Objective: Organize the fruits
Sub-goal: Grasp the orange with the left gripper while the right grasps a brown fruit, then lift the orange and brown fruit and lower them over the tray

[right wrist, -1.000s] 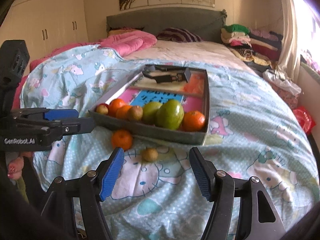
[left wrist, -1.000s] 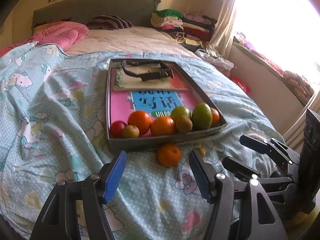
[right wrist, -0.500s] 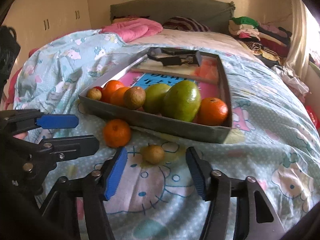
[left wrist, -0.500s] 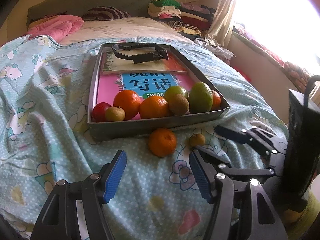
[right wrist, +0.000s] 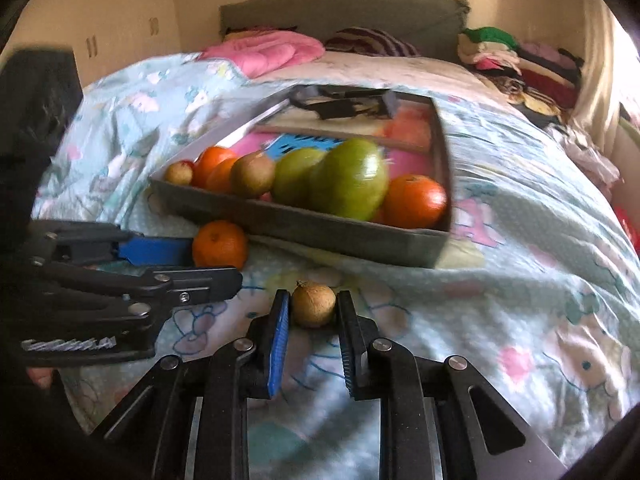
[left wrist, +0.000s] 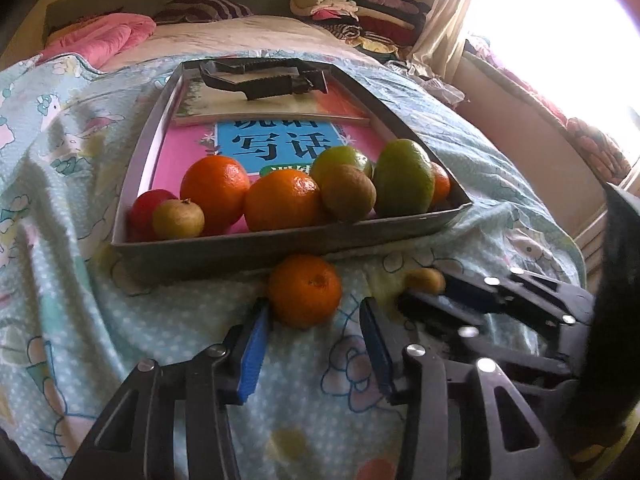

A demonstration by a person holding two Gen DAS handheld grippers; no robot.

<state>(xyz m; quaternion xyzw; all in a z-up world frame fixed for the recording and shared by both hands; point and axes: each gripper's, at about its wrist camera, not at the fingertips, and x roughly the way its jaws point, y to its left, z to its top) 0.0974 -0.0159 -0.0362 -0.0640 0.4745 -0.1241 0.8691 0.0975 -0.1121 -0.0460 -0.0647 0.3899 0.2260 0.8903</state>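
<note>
A loose orange [left wrist: 305,290] lies on the bedspread just in front of the grey tray [left wrist: 280,246]. My left gripper [left wrist: 313,322] is open with its fingertips on either side of the orange's near half. A small brown fruit [right wrist: 313,305] lies on the bedspread to the right of the orange. My right gripper [right wrist: 313,312] has its fingers close on both sides of that fruit, which still rests on the cloth. The tray holds several oranges, green fruits, brown fruits and a red one along its near wall [right wrist: 304,224].
The tray [right wrist: 400,244] also holds books [left wrist: 276,144] and a black clip object [left wrist: 264,78] at its far end. A pink quilt [left wrist: 100,38] and folded clothes [left wrist: 360,12] lie beyond. The bed's right edge drops off by the window.
Both grippers moved forward and down to the loose fruits. The left now brackets the orange. The right narrowed its fingers around the small brown fruit.
</note>
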